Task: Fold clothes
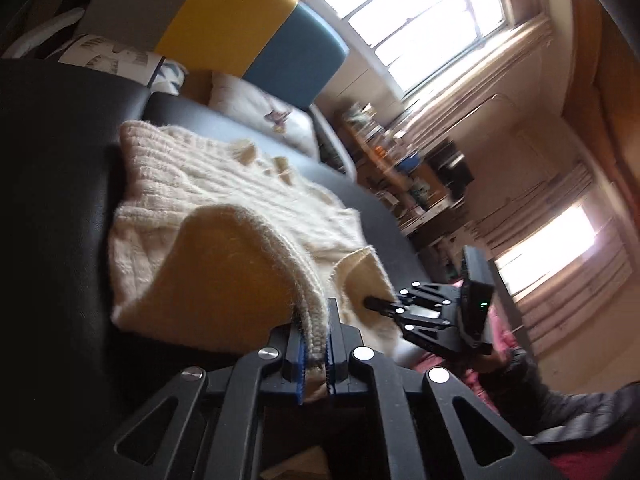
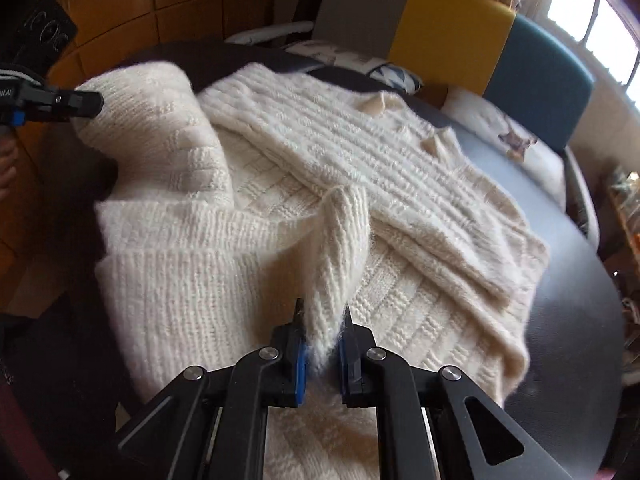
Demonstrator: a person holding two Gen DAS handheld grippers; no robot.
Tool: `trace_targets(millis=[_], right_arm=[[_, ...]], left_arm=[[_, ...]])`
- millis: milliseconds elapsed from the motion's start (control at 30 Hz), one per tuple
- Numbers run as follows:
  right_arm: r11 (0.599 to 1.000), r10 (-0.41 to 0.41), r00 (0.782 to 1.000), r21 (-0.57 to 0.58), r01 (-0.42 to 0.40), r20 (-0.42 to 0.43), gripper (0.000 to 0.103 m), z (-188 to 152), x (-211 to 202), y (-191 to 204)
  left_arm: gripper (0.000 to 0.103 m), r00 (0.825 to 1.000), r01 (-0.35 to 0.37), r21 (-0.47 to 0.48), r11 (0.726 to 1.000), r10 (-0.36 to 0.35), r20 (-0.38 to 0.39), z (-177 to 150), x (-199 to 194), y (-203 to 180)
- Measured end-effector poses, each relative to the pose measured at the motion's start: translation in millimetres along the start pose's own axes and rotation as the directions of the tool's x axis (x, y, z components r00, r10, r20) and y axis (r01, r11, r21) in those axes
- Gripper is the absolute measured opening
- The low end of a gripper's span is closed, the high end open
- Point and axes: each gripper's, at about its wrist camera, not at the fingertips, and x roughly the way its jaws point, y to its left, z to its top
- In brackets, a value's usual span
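A cream knitted sweater (image 2: 360, 168) lies on a dark round table (image 2: 580, 320), partly folded with a sleeve laid across its body. My right gripper (image 2: 322, 320) is shut on a ribbed edge of the sweater near the table's front and lifts it. My left gripper (image 1: 314, 320) is shut on another edge of the sweater (image 1: 208, 208) and holds it raised, so the fabric arches up. In the right wrist view the left gripper (image 2: 92, 104) shows at the far left, clamped on the lifted corner. In the left wrist view the right gripper (image 1: 370, 302) shows at right, in the knit.
Chairs with grey, yellow (image 2: 448, 28) and blue (image 2: 540, 76) backs stand behind the table, with patterned cushions (image 2: 512, 136) on the seats. Cluttered shelves (image 1: 400, 168) and bright windows (image 1: 416, 16) lie beyond. A wooden wall (image 2: 132, 12) is at the left.
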Motion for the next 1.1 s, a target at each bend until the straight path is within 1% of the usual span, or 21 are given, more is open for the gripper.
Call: trace_targets(millis=[33, 100, 200, 333, 400, 433, 500, 533, 567, 600, 667, 700, 733, 767, 833, 867, 933, 1000, 1033, 1067, 1100], right_arm=[[1.0, -0.007, 1.0, 0.0, 0.007, 0.019, 0.012, -2.2, -10.3, -1.5], [1.0, -0.005, 0.998, 0.031, 0.004, 0.062, 0.012, 0.0, -29.1, -10.3], [0.994, 0.005, 0.992, 0.103, -0.018, 0.123, 0.012, 12.4, -51.0, -31.1], [0.971, 0.02, 0.977, 0.228, -0.069, 0.212, 0.012, 27.6, -75.1, -69.2], [0.946, 0.021, 0.964, 0.306, -0.104, 0.263, 0.012, 33.4, -79.5, -95.6], [0.928, 0.017, 0.958, 0.353, -0.122, 0.285, 0.012, 35.2, -78.3, -112.2], [0.872, 0.011, 0.958, 0.465, -0.15, 0.288, 0.012, 34.4, -55.9, -150.2], [0.838, 0.008, 0.959, 0.521, -0.161, 0.283, 0.012, 33.4, -41.8, -169.6], [0.795, 0.012, 0.962, 0.581, -0.175, 0.273, 0.012, 30.0, -24.3, -188.9], [0.746, 0.033, 0.967, 0.637, -0.192, 0.253, 0.013, 24.2, -2.0, -206.6], [0.66, 0.063, 0.98, 0.729, -0.181, 0.187, 0.016, 10.5, 42.4, -228.6], [0.637, 0.068, 0.986, 0.754, -0.162, 0.155, 0.018, 3.7, 59.8, -232.1], [0.63, 0.074, 0.989, 0.762, -0.147, 0.129, 0.018, -1.8, 73.7, -232.3], [0.627, 0.073, 0.989, 0.765, -0.147, 0.131, 0.018, -6.9, 82.2, -231.6], [0.62, 0.066, 0.983, 0.764, -0.177, 0.174, 0.018, -13.0, 82.7, -229.8], [0.621, 0.067, 0.98, 0.761, -0.186, 0.186, 0.018, -14.4, 82.7, -229.0], [0.635, 0.069, 0.978, 0.747, -0.196, 0.197, 0.018, -14.7, 83.5, -226.9], [0.635, 0.07, 0.974, 0.743, -0.209, 0.214, 0.018, -15.6, 85.1, -225.5], [0.634, 0.07, 0.972, 0.742, -0.216, 0.223, 0.018, -16.1, 85.9, -224.7], [0.633, 0.07, 0.97, 0.741, -0.223, 0.233, 0.018, -16.7, 86.7, -224.0], [0.634, 0.069, 0.969, 0.739, -0.228, 0.239, 0.018, -17.1, 87.5, -223.3]], left_arm=[[0.006, 0.999, 0.029, -0.01, 1.0, -0.029, 0.036, -0.3, -10.4, -3.4], [0.006, 0.989, 0.093, -0.038, 0.995, -0.088, 0.119, 5.0, -30.7, -7.5], [0.005, 0.961, 0.168, -0.056, 0.984, -0.151, 0.233, 27.0, -47.3, -10.6], [0.005, 0.937, 0.176, -0.066, 0.982, -0.146, 0.318, 74.3, -46.9, -5.1], [0.005, 0.922, 0.175, -0.108, 0.979, -0.124, 0.368, 101.2, -38.8, 7.4], [0.005, 0.919, 0.171, -0.142, 0.975, -0.106, 0.381, 114.1, -29.3, 17.9], [0.005, 0.928, 0.133, -0.237, 0.962, -0.036, 0.372, 140.2, 2.5, 47.6], [0.005, 0.936, 0.087, -0.273, 0.958, 0.015, 0.351, 146.6, 20.1, 60.3], [0.005, 0.946, 0.023, -0.322, 0.946, 0.084, 0.312, 152.1, 43.6, 77.8], [0.005, 0.961, -0.003, -0.386, 0.923, 0.11, 0.255, 153.4, 67.9, 98.4], [0.005, 0.975, -0.036, -0.516, 0.856, 0.142, 0.168, 144.5, 104.1, 136.4], [0.005, 0.98, -0.049, -0.569, 0.821, 0.15, 0.132, 140.1, 120.0, 153.3], [0.005, 0.979, -0.025, -0.574, 0.819, 0.137, 0.153, 136.2, 122.1, 157.2], [0.007, 0.976, -0.007, -0.561, 0.828, 0.129, 0.178, 135.0, 117.9, 154.7], [0.012, 0.967, 0.022, -0.532, 0.846, 0.117, 0.226, 133.1, 108.8, 149.1], [0.015, 0.958, -0.006, -0.498, 0.867, 0.147, 0.246, 134.9, 100.1, 142.3], [0.016, 0.932, -0.084, -0.418, 0.904, 0.219, 0.287, 139.2, 83.1, 128.1], [0.021, 0.904, -0.177, -0.346, 0.921, 0.291, 0.314, 143.8, 71.4, 117.0], [0.022, 0.902, -0.22, -0.314, 0.924, 0.315, 0.295, 147.1, 72.2, 114.3], [0.023, 0.909, -0.274, -0.276, 0.921, 0.342, 0.238, 151.9, 78.5, 112.8], [0.023, 0.916, -0.334, -0.234, 0.913, 0.373, 0.149, 153.2, 91.5, 112.4]])
